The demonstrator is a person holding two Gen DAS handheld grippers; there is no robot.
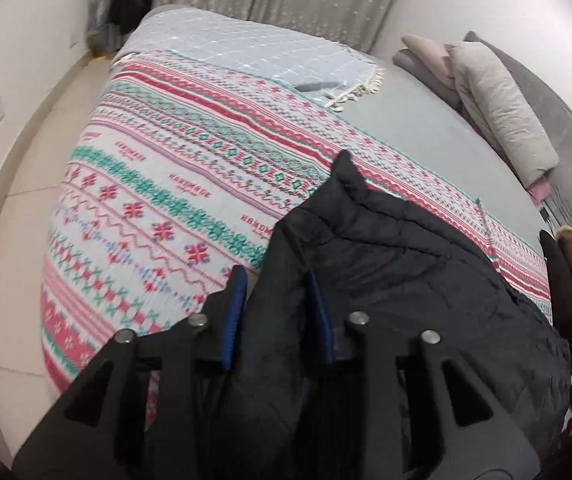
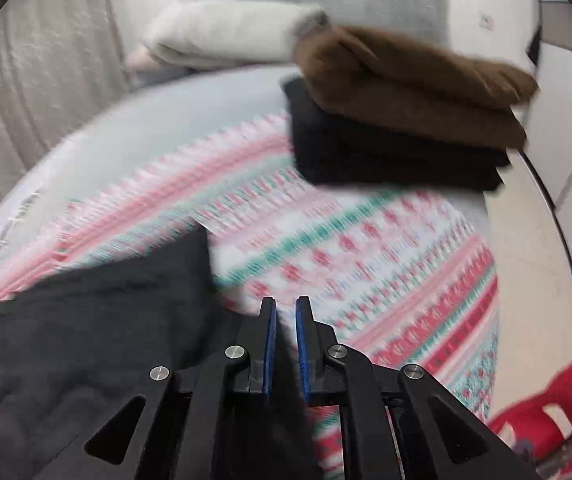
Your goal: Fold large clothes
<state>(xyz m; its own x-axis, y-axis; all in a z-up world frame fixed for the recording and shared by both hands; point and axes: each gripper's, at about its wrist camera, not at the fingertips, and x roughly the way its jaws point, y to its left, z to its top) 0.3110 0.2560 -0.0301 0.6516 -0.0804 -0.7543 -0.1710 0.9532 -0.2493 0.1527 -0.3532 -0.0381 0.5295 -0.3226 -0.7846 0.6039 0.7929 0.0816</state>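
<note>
Black jacket (image 1: 386, 264) fabric sits pinched in both jaws — left gripper (image 1: 278, 280) and right gripper (image 2: 285, 308).

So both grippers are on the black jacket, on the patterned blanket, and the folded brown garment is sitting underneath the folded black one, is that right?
Not quite: the folded brown garment lies on top of the folded black one, as the right wrist view shows. The rest stands: the black jacket lies on the patterned blanket.

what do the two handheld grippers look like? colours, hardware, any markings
Both match: the left gripper and right gripper have matte black, angular bodies with triangular cut-outs in the arms. Each finger carries a flat blue pad on its inner face. Round silver pivot bolts sit at the linkage joints. No cables, labels or sleeves visible.
</note>
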